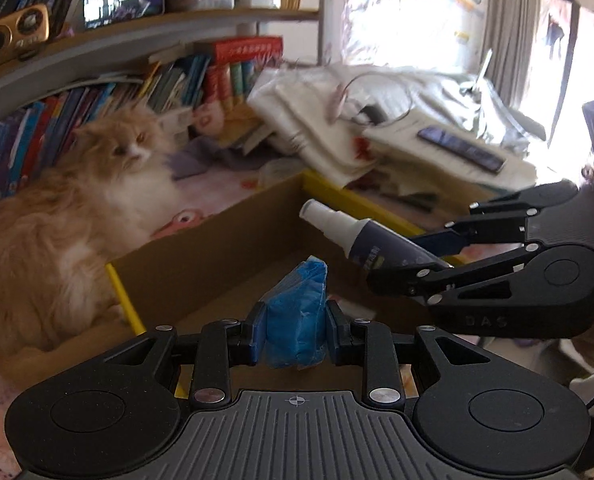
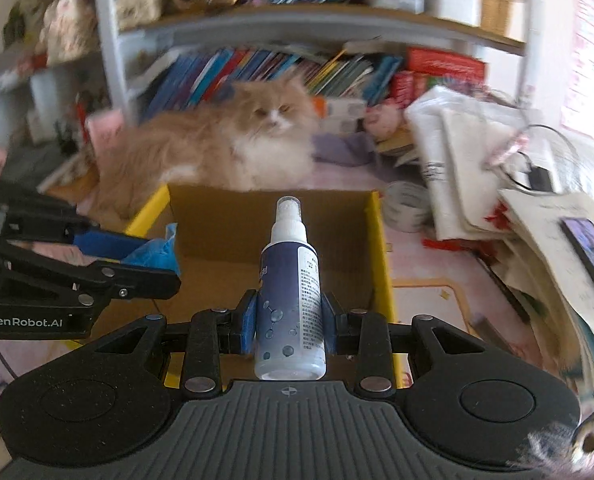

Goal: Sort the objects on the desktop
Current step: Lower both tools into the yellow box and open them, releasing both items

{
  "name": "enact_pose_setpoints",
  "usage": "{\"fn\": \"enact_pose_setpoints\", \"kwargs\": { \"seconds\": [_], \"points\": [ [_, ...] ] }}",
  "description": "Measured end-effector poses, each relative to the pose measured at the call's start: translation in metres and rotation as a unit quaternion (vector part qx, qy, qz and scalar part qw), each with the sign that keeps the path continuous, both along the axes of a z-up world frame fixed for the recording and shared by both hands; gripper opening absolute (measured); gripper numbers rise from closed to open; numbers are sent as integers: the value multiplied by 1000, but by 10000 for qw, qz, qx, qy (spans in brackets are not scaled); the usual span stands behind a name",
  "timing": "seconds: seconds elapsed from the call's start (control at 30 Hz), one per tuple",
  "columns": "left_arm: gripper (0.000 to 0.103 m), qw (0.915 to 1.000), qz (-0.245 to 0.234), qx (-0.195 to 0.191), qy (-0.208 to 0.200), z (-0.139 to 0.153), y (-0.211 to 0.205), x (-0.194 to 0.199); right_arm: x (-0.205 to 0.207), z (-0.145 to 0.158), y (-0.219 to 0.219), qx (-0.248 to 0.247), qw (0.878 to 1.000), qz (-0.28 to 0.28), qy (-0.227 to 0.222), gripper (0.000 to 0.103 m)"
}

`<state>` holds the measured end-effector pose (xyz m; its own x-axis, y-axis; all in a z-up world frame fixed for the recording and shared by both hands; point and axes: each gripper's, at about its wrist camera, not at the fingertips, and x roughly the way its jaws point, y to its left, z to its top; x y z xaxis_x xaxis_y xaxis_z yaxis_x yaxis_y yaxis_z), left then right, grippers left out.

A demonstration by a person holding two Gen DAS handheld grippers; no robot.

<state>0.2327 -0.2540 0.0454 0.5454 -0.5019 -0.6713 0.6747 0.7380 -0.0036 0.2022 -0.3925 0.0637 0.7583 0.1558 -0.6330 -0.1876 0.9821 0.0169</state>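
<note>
My left gripper [image 1: 295,330] is shut on a crumpled blue packet [image 1: 297,312], held over the open cardboard box [image 1: 217,248]. My right gripper [image 2: 289,320] is shut on a white and dark blue spray bottle [image 2: 291,300], its nozzle pointing away from me over the same box [image 2: 225,216]. From the left wrist view the right gripper [image 1: 429,256] comes in from the right with the bottle [image 1: 361,236] slanting up to the left. From the right wrist view the left gripper [image 2: 153,260] enters from the left with the blue packet [image 2: 157,252] at its tip.
A fluffy orange and white cat [image 1: 77,208] [image 2: 225,148] lies just behind the box. Bookshelves [image 2: 297,64] rise at the back. A heap of white bags and papers [image 1: 357,128] with a phone [image 1: 461,148] fills the right side. A tape roll [image 2: 407,204] sits beside the box.
</note>
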Motion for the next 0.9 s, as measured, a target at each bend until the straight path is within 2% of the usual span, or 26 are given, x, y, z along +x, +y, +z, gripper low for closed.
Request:
{"fn": "enact_pose_setpoints", "kwargs": {
  "seconds": [0.13,0.33,0.6,0.9],
  "points": [
    [28,9993,-14,372,-24,-16,-5,6,19,-20,13,-268,9987,374,240,30],
    [28,9976,28,682,56,-35,-9,12,36,-44,26,-626,9940,716,548,30],
    [28,9961,143,870,51,-45,-12,14,53,-54,20,-526,9922,746,853,30],
    [29,9961,216,852,-44,-46,-11,12,62,-61,16,-367,9904,767,1091,30]
  ]
}}
